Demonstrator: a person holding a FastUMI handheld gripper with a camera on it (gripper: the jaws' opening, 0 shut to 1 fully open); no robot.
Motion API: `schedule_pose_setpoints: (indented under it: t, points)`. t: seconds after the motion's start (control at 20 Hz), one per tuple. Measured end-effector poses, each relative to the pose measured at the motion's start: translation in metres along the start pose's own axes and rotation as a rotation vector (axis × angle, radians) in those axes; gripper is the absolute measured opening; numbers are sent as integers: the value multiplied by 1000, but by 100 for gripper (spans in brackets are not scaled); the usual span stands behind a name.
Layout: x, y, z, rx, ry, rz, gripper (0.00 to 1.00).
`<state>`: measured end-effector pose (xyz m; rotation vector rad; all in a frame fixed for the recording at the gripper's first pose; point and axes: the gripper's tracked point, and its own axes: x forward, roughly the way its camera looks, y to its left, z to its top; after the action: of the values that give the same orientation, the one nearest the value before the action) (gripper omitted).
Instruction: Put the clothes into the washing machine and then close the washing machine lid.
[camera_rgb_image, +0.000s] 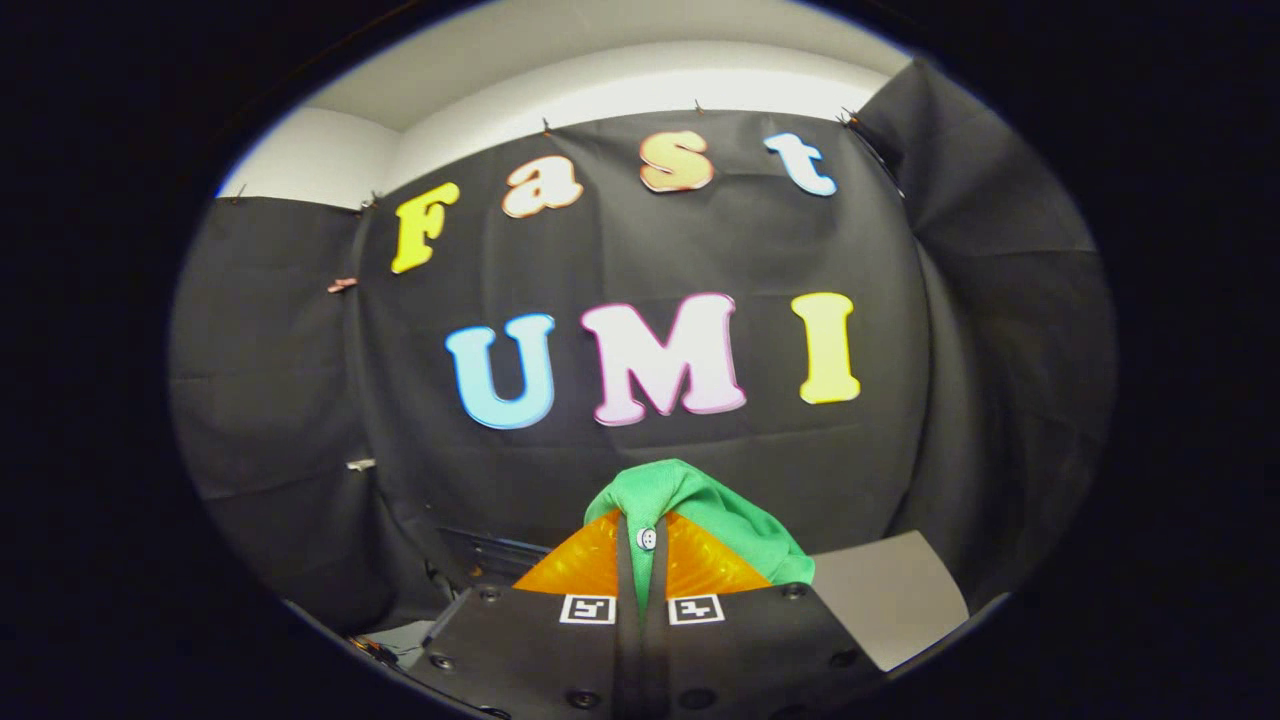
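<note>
While pinched shut, gripper (641, 560) holds green cloth (715, 505) — w/ button.

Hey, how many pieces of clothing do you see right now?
1. A green garment with a white button is pinched between the fingers of the tool, bunching up just beyond the fingertips. Other clothes may lie below, hidden by the tool.

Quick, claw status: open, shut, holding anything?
Claw: closed on the green garment, which is pinched between its fingers and bunches up just ahead of them.
</note>
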<state>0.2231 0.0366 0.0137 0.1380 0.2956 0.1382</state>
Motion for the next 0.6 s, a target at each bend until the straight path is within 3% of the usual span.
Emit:
schedule_pose_setpoints:
  t: [0.35, 0.6]
  points:
    - [26, 137, -37, 16, 46, 309, 5]
    - [55, 199, -113, 46, 194, 467, 5]
